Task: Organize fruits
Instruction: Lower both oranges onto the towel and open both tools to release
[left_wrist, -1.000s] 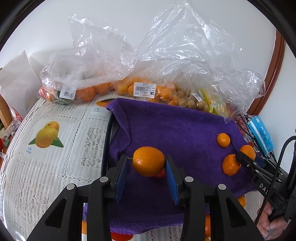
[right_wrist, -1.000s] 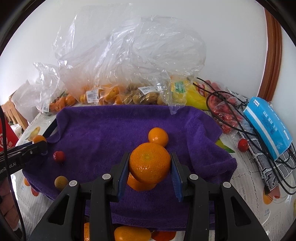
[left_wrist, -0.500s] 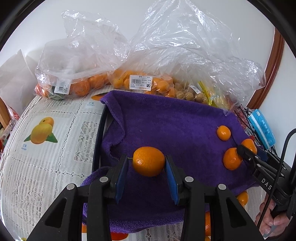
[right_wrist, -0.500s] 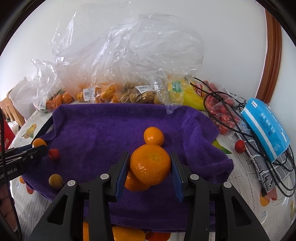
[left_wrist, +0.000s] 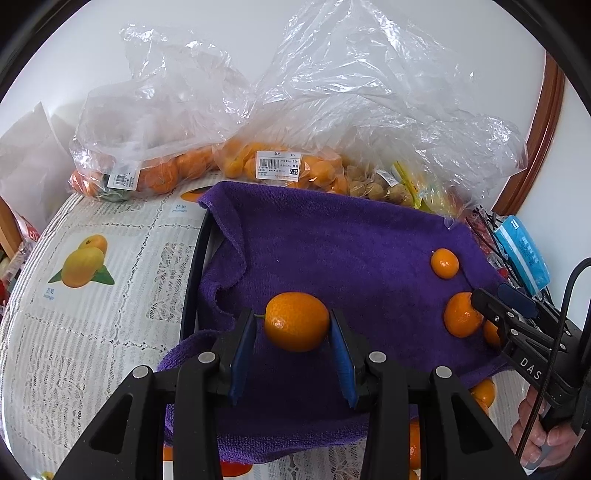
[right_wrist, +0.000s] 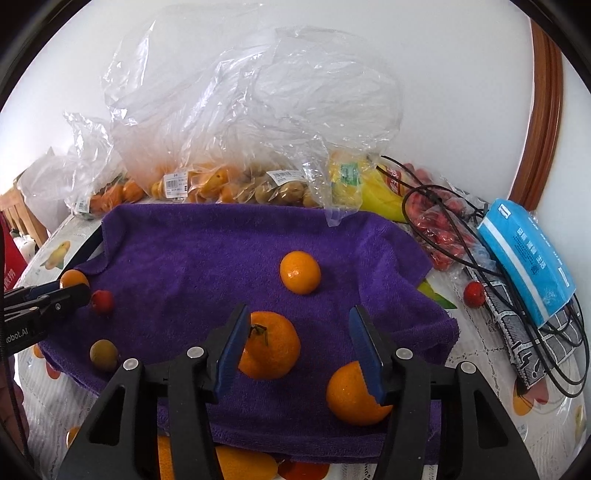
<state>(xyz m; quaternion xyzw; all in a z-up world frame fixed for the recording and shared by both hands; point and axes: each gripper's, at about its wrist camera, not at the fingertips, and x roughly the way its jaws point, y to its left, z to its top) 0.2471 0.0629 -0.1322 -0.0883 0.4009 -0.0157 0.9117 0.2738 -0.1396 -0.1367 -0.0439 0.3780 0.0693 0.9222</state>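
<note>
My left gripper (left_wrist: 295, 332) is shut on a small oval orange (left_wrist: 297, 321), held above the near left part of the purple towel (left_wrist: 332, 240). My right gripper (right_wrist: 298, 317) hangs over the towel's front (right_wrist: 207, 258), its jaws opening. A stemmed mandarin (right_wrist: 269, 345) lies on the towel between the jaws, close to the left pad and well clear of the right pad. A second mandarin (right_wrist: 351, 395) sits partly behind the right finger. A smaller orange (right_wrist: 300, 272) lies farther back. In the left wrist view the right gripper (left_wrist: 509, 321) sits by two oranges (left_wrist: 461, 315).
Clear plastic bags of fruit (left_wrist: 280, 170) line the wall behind the towel. A red fruit (right_wrist: 102, 301) and a brownish one (right_wrist: 103, 354) lie at the towel's left. Black cables (right_wrist: 461, 229), a blue packet (right_wrist: 524, 258) and a red fruit (right_wrist: 474, 293) are to the right.
The right jaws have spread and let go of the mandarin, which now lies on the towel beside the one that was under it. The left gripper still holds its orange.
</note>
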